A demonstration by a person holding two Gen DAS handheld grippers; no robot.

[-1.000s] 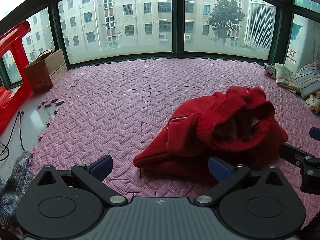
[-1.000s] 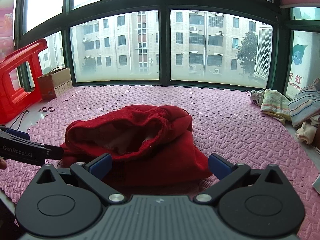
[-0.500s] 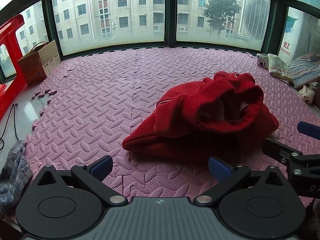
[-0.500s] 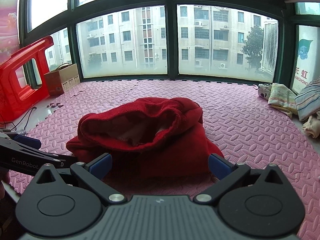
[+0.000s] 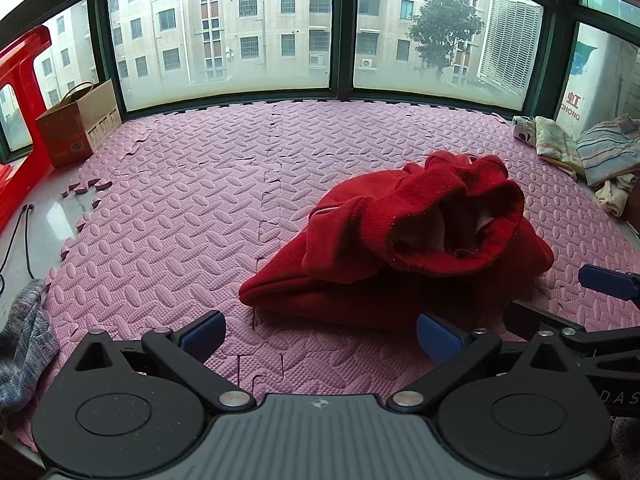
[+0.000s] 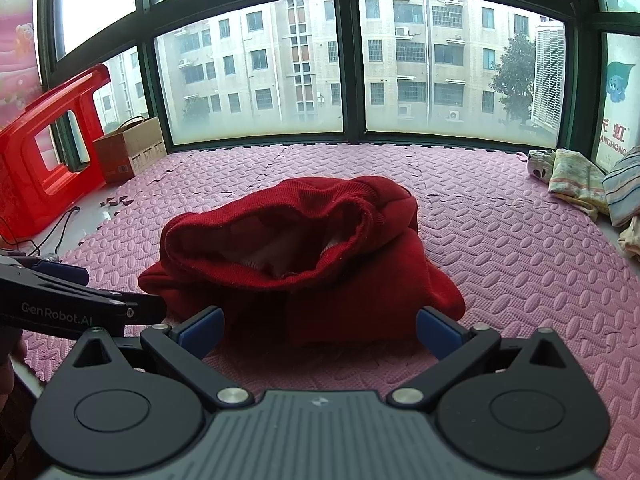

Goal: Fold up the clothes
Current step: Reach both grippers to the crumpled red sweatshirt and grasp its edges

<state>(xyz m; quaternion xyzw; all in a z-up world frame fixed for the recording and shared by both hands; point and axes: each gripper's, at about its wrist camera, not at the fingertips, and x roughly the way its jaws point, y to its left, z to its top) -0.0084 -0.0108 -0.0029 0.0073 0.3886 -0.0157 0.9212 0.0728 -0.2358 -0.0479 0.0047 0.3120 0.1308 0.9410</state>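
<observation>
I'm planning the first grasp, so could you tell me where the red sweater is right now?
The red sweater lies bunched on the pink mat, centred ahead of the right gripper and right of centre in the left wrist view.

I am working in a home, on a raised bay-window platform in an upper-storey flat. The platform surface is covered with interlocking pink foam floor tiles (image 5: 192, 208), embossed with an oval tread pattern. Large dark-green-framed windows (image 6: 348, 68) wrap around three sides and look out onto a beige multi-storey apartment block (image 6: 404, 56) and a green tree (image 5: 440, 36). Household items line the edges: a brown cardboard box with a handle (image 5: 78, 122), a red moulded plastic stool (image 6: 44, 152) lying on its side, and a pile of folded striped and floral fabrics (image 5: 592, 152) at the right edge. A black cable (image 5: 22, 240) runs across the bare white sill.
</observation>
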